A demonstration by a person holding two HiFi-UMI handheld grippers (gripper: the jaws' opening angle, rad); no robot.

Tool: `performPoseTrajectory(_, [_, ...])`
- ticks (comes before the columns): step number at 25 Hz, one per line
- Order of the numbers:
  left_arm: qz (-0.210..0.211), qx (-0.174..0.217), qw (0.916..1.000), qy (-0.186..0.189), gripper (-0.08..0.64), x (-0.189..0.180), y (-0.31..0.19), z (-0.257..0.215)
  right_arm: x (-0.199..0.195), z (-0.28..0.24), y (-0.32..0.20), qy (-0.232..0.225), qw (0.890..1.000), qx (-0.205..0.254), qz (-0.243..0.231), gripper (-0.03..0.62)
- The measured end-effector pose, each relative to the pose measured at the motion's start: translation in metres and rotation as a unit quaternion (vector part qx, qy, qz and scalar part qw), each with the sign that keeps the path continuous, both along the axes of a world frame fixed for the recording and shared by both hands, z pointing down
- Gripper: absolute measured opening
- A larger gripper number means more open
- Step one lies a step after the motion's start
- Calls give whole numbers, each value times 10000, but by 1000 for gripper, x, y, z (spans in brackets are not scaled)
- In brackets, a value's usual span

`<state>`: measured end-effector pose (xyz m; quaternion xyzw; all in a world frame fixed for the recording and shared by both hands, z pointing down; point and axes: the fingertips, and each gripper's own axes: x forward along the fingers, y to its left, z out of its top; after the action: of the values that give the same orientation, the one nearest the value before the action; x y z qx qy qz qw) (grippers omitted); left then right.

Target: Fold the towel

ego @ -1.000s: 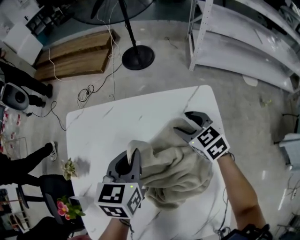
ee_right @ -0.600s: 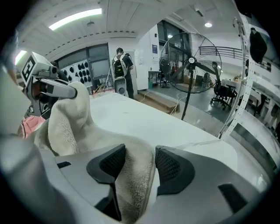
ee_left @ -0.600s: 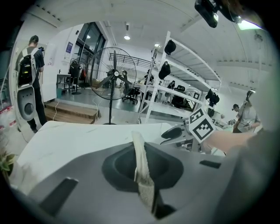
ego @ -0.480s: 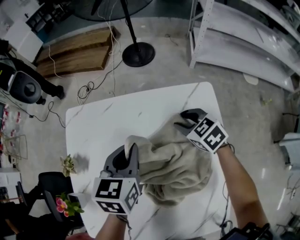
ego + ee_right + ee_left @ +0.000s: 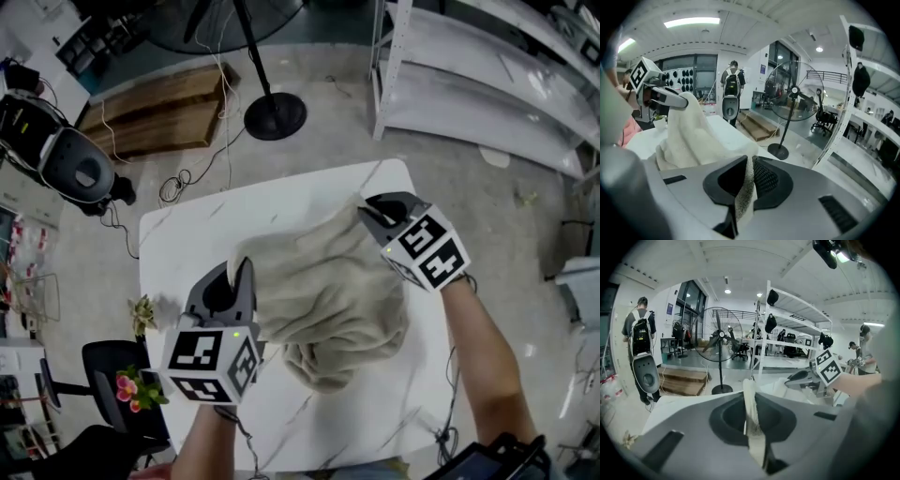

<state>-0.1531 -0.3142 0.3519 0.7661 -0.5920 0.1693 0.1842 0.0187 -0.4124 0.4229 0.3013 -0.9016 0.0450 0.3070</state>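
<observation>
White marble-veined table with rounded corners carries a beige terry towel: far edge stretched up between the jaws, the rest sagging in a bunched heap on the top. Left hand-held gripper is clamped on one corner's thick pile; right hand-held gripper has just been closing and pinches the other corner between ribbed pads. Around on the concrete floor: metal shelving rack, wooden boards, pedestal fan's round base, small potted plant by the table's left edge.

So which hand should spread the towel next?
Probably left: the left gripper, shut on the towel, has bare table beside it; the right gripper, jaws just closed on it, sits near the table's corner.
</observation>
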Motion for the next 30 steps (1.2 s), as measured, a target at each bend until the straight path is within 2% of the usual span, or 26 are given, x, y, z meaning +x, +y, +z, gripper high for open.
performPoseTrajectory(9, [-7,775,9969,-158,17,-11,24,-92,14,-131,32,-340,9927,1119,308,38])
performPoseTrajectory(15, [124,1374,9902,-207,17,-11,68,-160,26,-230,85,-506,9778,1956,562,38])
performPoseTrajectory(19, [226,1823,9826,-259,17,-7,100,-209,34,-288,127,-570,9656,2441,689,38])
performPoseTrajectory(24, [315,2255,9733,-286,17,-7,155,-254,38,-333,193,-628,9531,2852,797,38])
performPoseTrajectory(30, [393,2560,9654,-306,17,-6,220,-282,40,-366,264,-636,9417,3184,885,38])
